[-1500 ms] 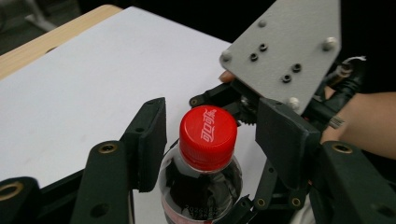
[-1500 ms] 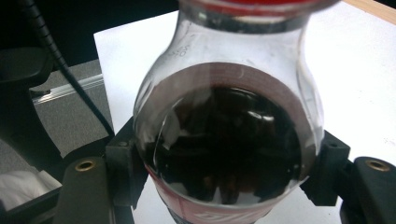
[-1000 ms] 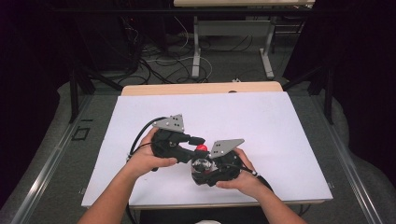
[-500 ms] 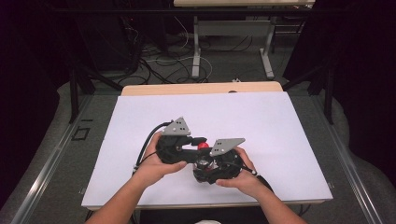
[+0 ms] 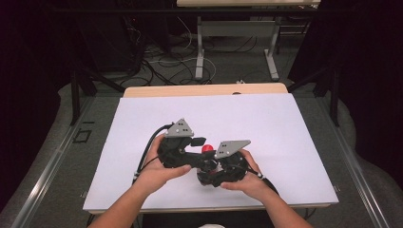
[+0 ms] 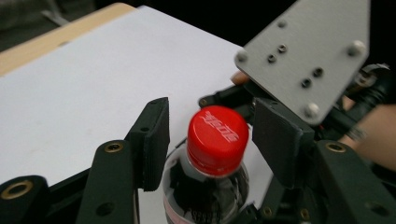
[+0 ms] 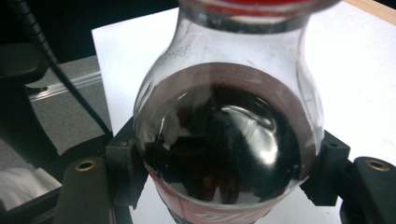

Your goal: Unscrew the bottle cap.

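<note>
At the near middle of the white table (image 5: pixel 266 118), I hold a cola bottle (image 7: pixel 229 154) upright between my 2 grippers; my right gripper (image 7: pixel 224 186) is clamped tight on its dark, rounded body, the pads pressing both sides above the red label, so the bottle cannot spin or tip; my left gripper (image 6: pixel 210 140) comes in from the left at the neck, its 2 pads standing either side of the red cap (image 6: pixel 217 139) with a gap on each side; those jaws have just been opening and now stand narrow but clear of the cap, which sits between them ungripped; from above, the cap (image 5: pixel 206 148) shows as a red spot between the grey plates of both tools, both my hands close together; I judge this to be unscrewing work, one tool as the vice and the other as the wrench, the let-go serving to reset for another twist; the cap is still on the neck.
</note>
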The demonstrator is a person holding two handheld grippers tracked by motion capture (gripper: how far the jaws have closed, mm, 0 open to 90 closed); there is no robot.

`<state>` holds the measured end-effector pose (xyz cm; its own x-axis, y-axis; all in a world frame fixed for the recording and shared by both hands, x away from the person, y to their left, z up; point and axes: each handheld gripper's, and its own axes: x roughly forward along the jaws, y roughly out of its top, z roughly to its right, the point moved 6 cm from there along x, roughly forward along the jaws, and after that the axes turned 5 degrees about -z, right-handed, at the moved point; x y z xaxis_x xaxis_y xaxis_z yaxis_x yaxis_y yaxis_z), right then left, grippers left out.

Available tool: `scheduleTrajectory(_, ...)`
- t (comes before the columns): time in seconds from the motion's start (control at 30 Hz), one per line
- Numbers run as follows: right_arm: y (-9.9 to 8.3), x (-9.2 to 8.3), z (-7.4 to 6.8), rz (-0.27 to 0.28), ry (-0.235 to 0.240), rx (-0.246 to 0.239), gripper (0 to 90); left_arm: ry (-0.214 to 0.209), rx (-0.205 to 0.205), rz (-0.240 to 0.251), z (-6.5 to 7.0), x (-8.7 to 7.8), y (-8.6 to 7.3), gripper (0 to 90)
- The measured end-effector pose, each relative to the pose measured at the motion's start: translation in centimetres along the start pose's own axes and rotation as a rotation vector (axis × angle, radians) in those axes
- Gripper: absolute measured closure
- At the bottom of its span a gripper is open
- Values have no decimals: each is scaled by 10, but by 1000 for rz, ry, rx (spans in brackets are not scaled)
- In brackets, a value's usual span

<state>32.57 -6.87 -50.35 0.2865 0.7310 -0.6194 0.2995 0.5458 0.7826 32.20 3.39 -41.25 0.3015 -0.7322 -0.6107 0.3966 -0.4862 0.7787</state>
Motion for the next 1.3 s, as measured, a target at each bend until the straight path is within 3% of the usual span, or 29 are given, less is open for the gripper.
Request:
scheduleTrajectory(0.17,0,0,-2,-7,22,-14,301,-120,87,-34,-7,-5,-1,487)
scheduleTrajectory(0.47,1,0,-6,-3,36,-23,302,-180,132,-33,-9,1,-1,556)
scheduleTrajectory(0.63,1,0,-7,-14,44,-28,302,-199,135,-30,-7,5,-1,584)
scheduleTrajectory(0.7,1,1,-8,-5,43,-21,302,-187,132,-23,-6,6,-1,604)
scheduleTrajectory(0.77,1,2,-7,-2,38,-16,302,-149,123,-22,-5,6,-1,610)
scheduleTrajectory(0.87,0,1,-5,-16,28,-6,302,-60,67,-17,-1,8,-1,613)
scheduleTrajectory(0.97,-1,2,-3,-20,17,-4,302,55,-15,-11,6,9,-1,614)
scheduleTrajectory(1.07,0,3,-3,-14,12,-1,302,121,-23,-8,10,10,0,614)
scheduleTrajectory(1.13,0,2,-4,-15,11,-5,302,123,-36,-13,11,9,1,612)
scheduleTrajectory(1.3,1,1,-4,-1,14,-3,301,68,-43,-10,7,4,2,537)
